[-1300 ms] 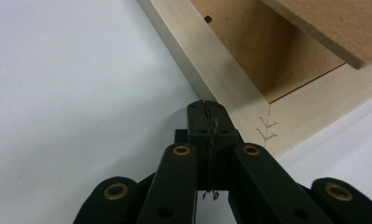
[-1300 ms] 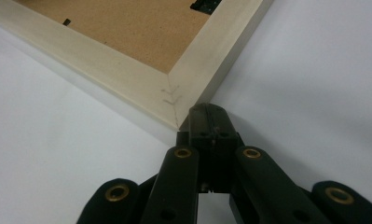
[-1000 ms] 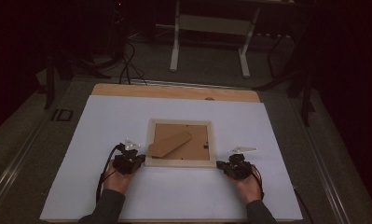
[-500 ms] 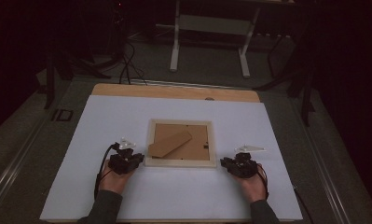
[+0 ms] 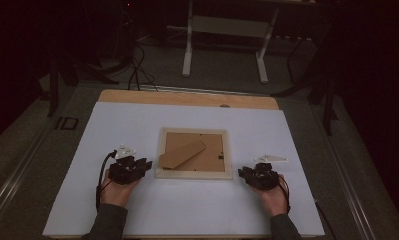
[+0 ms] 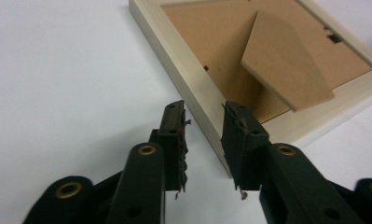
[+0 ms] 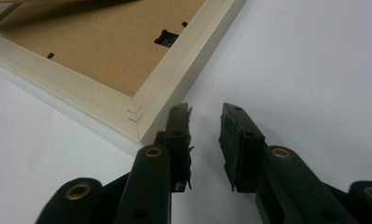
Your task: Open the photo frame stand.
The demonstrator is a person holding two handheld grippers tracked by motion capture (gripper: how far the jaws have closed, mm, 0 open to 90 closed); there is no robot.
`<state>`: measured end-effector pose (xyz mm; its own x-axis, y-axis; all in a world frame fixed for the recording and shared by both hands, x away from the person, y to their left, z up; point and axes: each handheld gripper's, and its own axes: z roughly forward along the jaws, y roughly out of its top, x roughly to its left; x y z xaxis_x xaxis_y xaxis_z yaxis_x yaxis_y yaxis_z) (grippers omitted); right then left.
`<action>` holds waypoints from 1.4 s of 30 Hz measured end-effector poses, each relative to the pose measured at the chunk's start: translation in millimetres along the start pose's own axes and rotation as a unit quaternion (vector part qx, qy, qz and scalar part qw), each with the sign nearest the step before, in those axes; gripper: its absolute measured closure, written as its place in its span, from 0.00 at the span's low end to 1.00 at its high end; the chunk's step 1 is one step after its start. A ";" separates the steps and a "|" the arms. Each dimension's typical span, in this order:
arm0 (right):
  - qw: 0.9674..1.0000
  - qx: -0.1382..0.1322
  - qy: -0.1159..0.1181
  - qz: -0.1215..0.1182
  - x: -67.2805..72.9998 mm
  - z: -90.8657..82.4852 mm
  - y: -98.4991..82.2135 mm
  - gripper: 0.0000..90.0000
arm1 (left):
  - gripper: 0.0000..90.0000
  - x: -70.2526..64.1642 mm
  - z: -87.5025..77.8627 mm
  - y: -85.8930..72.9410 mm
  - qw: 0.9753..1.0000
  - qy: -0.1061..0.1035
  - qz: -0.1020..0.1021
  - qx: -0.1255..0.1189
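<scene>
Lying face-down near the middle of the white sheet (image 5: 137, 125), the picture frame (image 5: 193, 174) shows you its brown backing board and its fold-out stand (image 5: 183, 154). Your left gripper (image 5: 137, 167) sits just beside the frame's left edge, near the front corner; your right gripper (image 5: 247, 175) sits just off the front right corner.

From the left gripper view, the jaws have just been opening and stand partly apart, with the pale wooden rail (image 6: 193, 88) of the frame seen through the gap ahead; the pads press on nothing. From the right gripper view, the jaws have likewise just been opening, partly apart, with bare white sheet between them and the frame's mitred corner (image 7: 134, 116) just to one side of one jaw.

You have open sheet all around: wide strips to the left and right of the frame, a broad band behind it up to the wooden table edge (image 5: 187, 97), and a narrower band toward you, where your hands rest. Beyond the table's sides the floor drops into dark.

No lettering or label can be read on the frame's back.
</scene>
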<state>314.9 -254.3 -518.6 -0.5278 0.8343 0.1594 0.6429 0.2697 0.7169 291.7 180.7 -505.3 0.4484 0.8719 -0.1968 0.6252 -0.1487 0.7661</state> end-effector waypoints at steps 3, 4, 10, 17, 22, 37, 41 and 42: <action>1.000 0.001 0.000 0.001 -0.3 0.0 -0.3 0.78 | 0.75 1.5 -3.4 0.5 1.000 -0.003 -0.004 -0.004; 1.000 0.002 -0.002 0.001 -0.4 0.1 -0.5 0.77 | 0.74 1.8 -3.8 0.6 1.000 -0.005 -0.006 -0.005; 1.000 0.001 -0.003 0.005 -1.8 -0.7 -0.4 0.72 | 0.75 -2.4 -5.4 2.5 1.000 -0.015 0.002 -0.002; 1.000 0.001 0.000 0.019 -7.1 -3.7 -1.8 0.67 | 0.73 -13.9 -8.5 8.9 0.999 -0.025 0.020 0.008; 1.000 0.005 0.002 0.020 -8.6 -3.2 -2.6 0.68 | 0.73 -21.4 -9.7 14.9 0.999 -0.030 0.042 0.010; 1.000 0.007 0.003 0.015 -7.1 -2.7 -1.6 0.65 | 0.55 -31.3 16.2 53.6 0.996 -0.026 0.068 0.053; 1.000 0.006 0.003 0.017 -7.8 -2.5 -1.7 0.64 | 0.49 -31.3 22.3 65.8 0.995 -0.044 0.068 0.061; 1.000 0.006 0.002 0.018 -7.7 -2.3 -1.8 0.64 | 0.50 -31.6 24.4 68.3 0.994 -0.051 0.069 0.062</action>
<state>316.6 -262.3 -519.5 -0.5074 0.8410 0.1876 0.6678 0.2463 0.7024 335.8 131.6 -461.7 0.5936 0.7885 -0.1610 0.6251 -0.3258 0.7093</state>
